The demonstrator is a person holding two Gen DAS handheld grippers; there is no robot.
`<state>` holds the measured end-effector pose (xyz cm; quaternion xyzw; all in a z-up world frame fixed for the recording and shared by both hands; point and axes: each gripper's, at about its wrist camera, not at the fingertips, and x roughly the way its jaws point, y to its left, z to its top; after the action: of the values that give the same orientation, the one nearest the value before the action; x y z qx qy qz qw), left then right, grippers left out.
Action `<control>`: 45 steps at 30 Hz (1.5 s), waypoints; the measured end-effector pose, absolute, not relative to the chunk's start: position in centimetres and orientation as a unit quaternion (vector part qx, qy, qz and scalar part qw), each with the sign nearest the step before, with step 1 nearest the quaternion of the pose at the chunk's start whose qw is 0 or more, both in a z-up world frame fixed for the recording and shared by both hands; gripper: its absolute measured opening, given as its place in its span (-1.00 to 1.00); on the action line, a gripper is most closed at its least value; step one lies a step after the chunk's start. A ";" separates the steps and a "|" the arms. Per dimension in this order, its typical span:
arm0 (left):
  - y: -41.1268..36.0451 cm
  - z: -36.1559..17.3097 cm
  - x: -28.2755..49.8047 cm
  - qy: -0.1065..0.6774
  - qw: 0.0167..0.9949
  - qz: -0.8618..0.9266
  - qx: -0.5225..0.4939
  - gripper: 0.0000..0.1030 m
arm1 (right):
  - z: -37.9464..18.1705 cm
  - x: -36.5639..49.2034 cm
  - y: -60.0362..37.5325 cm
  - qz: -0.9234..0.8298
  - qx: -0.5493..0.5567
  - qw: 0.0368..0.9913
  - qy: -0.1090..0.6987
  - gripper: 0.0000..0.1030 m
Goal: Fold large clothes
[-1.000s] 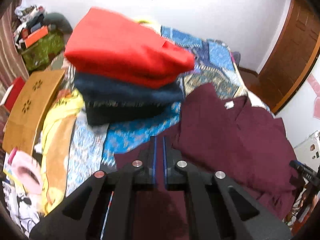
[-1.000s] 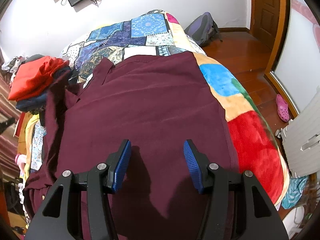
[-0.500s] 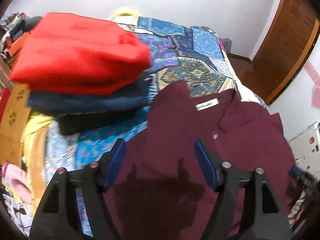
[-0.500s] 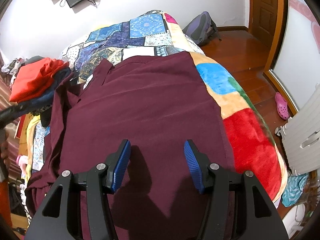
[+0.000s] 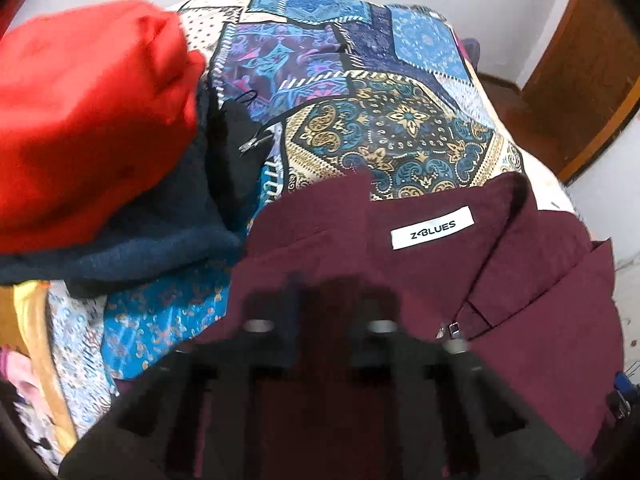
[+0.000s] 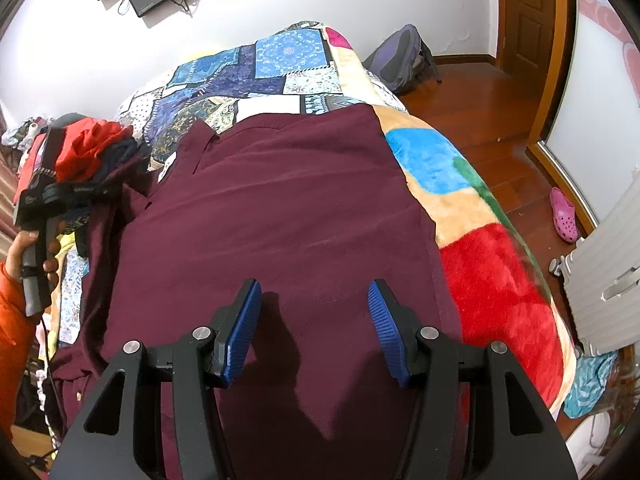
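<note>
A large maroon garment [image 6: 280,216] lies spread on the bed; its collar with a white Z-BLUES label [image 5: 432,227] shows in the left wrist view. My right gripper [image 6: 314,312] is open and empty, hovering over the garment's lower middle. My left gripper [image 5: 320,312] is heavily blurred over the garment just below the collar; its jaws look partly apart, but how far cannot be read. The left gripper also shows in the right wrist view [image 6: 44,196], held at the garment's left edge.
A stack of folded clothes, red [image 5: 88,120] on top of navy [image 5: 140,248], sits left of the collar. A patchwork quilt [image 5: 360,100] covers the bed. A backpack [image 6: 400,60], pink shoe [image 6: 564,216] and white radiator [image 6: 608,264] stand on the right.
My left gripper opened from shut, then moved forward toward the collar; the label is now much closer and the fingers are blurred. My right gripper has barely moved and stays open.
</note>
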<state>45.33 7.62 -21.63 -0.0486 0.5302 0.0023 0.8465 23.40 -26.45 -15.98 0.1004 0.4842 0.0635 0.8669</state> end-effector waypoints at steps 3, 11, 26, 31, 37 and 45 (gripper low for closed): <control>8.8 -20.4 43.8 0.514 0.856 0.001 -0.053 -0.98 | -16.0 23.5 -26.5 0.059 0.102 0.868 0.483 0.01; 13.2 -14.7 35.9 0.464 0.883 -0.011 -0.073 -0.99 | -15.7 23.6 -26.3 0.049 0.091 0.870 0.483 0.01; 19.4 -24.7 24.2 0.572 0.811 -0.017 -0.121 -0.76 | -15.6 22.8 -25.7 0.026 0.084 0.869 0.487 0.01; 20.3 -26.3 23.5 0.580 0.798 -0.038 -0.158 -0.70 | -15.6 22.8 -25.6 0.025 0.082 0.868 0.489 0.01; 21.5 -25.5 21.4 0.566 0.815 0.048 -0.113 0.39 | -15.5 22.6 -25.7 0.026 0.087 0.867 0.490 0.01; 26.1 -23.7 21.4 0.535 0.824 0.092 -0.160 0.39 | -14.3 23.4 -25.8 0.037 0.080 0.869 0.487 0.01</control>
<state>21.38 26.06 -23.68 -0.1602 0.5351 0.0922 0.8243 23.35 -25.77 -14.35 0.0804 0.4871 0.0365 0.8689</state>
